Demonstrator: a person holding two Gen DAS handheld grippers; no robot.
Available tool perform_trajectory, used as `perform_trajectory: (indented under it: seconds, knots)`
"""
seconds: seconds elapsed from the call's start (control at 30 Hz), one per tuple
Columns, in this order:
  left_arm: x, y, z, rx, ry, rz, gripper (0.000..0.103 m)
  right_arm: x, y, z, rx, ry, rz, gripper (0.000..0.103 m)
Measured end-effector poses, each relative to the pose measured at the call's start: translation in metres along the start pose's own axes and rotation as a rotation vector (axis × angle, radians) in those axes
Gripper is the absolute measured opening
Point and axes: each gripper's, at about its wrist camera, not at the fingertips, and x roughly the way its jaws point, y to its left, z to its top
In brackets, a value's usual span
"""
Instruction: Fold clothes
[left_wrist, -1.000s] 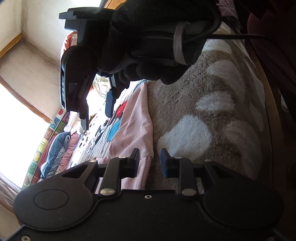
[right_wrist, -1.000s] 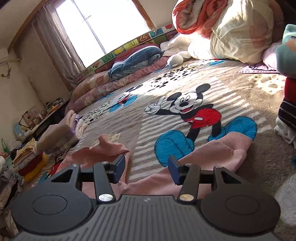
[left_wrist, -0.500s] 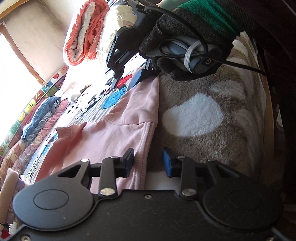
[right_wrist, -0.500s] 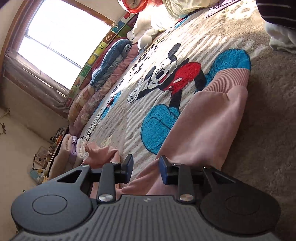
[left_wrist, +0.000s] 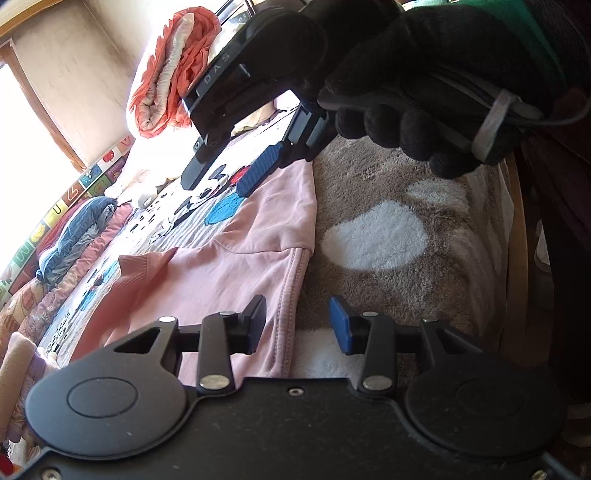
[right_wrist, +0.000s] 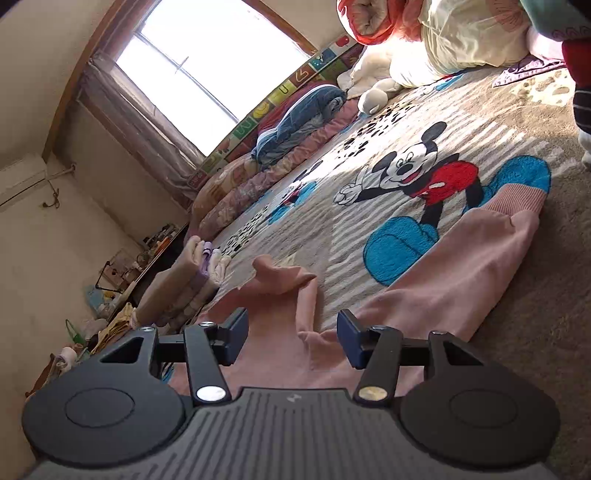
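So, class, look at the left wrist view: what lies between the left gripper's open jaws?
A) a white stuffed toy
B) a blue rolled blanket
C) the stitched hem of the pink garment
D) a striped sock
C: the pink garment runs its stitched hem up through the gap of the left gripper, whose jaws stand apart.

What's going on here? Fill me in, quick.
A person with a gripper in each hand is setting up to fold a pink garment spread flat on a Mickey Mouse rug. The left gripper is open, straddling the garment's stitched edge. The right gripper is open over the pink fabric, gripping nothing. No fold is made yet. Folded clothes sit stacked off to one side.
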Motion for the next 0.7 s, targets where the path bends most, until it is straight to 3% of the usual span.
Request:
perform_trajectory:
  seconds: [0.1,0.17,0.2,0.23,0.33,0.4,0.43,0.57,0.7]
  knots:
    - [-0.003,-0.007,-0.011,0.010,0.012,0.004,0.040,0.002,0.007,-0.027,-0.012,0.068,0.006,0.051]
    - [-0.004,-0.010,-0.017,-0.008,0.001,0.012,0.040,0.007,-0.001,-0.045,-0.031,0.129,-0.063,0.045]
    - [-0.004,-0.008,-0.019,-0.031,-0.005,0.011,0.040,0.007,-0.007,-0.051,-0.033,0.143,-0.100,0.015]
    - [-0.005,-0.007,-0.020,-0.053,-0.011,0.008,0.040,0.001,-0.015,-0.053,-0.017,0.120,-0.107,0.006]
    - [-0.013,-0.003,-0.022,-0.079,-0.035,0.001,0.042,-0.014,-0.011,-0.052,-0.019,0.062,-0.129,0.014]
    - [-0.019,0.001,-0.022,-0.093,-0.053,0.018,0.043,-0.021,0.002,-0.052,-0.048,0.036,-0.106,0.037]
    - [-0.021,0.004,-0.023,-0.113,-0.063,0.024,0.043,-0.022,0.010,-0.053,-0.071,0.032,-0.090,0.040]
    - [-0.019,0.006,-0.027,-0.170,-0.037,0.012,0.043,-0.014,0.043,-0.057,-0.224,0.034,-0.071,0.040]
    - [-0.019,0.009,-0.033,-0.208,-0.013,-0.032,0.043,0.015,0.049,-0.079,-0.338,0.201,-0.180,0.037]
